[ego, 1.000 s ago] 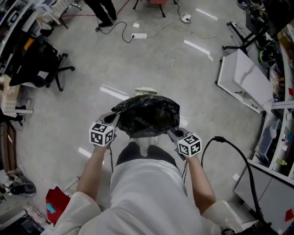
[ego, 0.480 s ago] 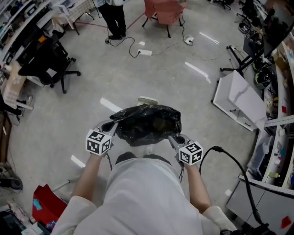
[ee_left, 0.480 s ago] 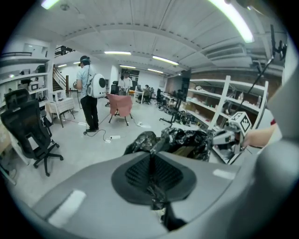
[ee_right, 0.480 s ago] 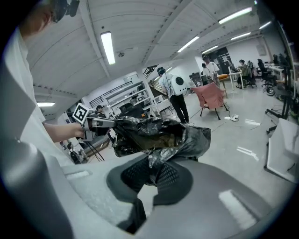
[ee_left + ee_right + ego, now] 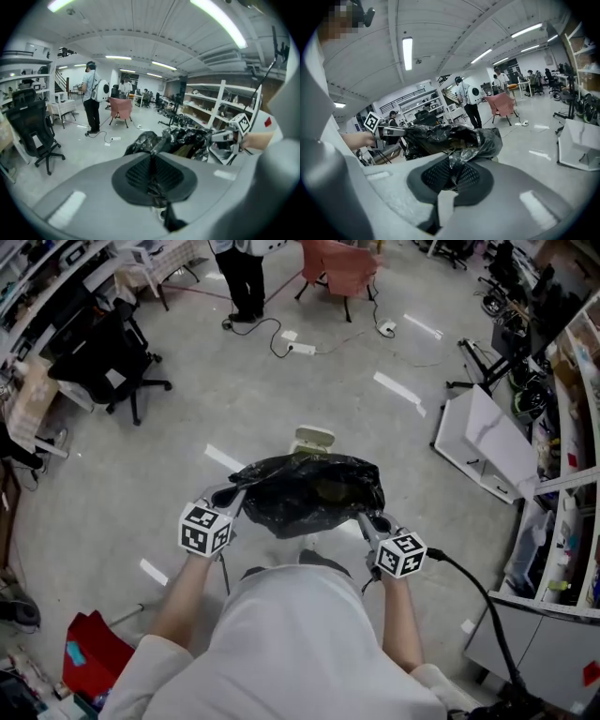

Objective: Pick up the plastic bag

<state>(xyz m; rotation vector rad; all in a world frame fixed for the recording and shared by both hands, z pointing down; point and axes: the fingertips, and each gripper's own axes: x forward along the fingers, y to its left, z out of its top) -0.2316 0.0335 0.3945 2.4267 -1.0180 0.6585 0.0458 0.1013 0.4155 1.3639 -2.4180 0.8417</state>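
plastic, black and crinkled: the plastic bag (image 5: 309,493) hangs in the air in front of the person's waist, clear of the grey floor (image 5: 178,427), pulled out between the two grippers. its long axis runs crosswise, from one hand to the other and close to level, with the right end sitting a little nearer the person in the head view. the wrinkled bulk bulges away from the body. the left gripper (image 5: 236,493) has its jaws closed tight on a pinch of the bag's left end, the film bunched between the ribbed pads (image 5: 136,174). the right gripper (image 5: 364,517) is clamped the same way on the right end, with a twist of black film caught between its pads (image 5: 433,177). the only markings i can make out are black-and-white square patterns on the left cube (image 5: 205,528) and the right cube (image 5: 401,555). a pale object (image 5: 313,439) lies on the floor just beyond the bag. a black office chair (image 5: 108,362) stands well off to the left.
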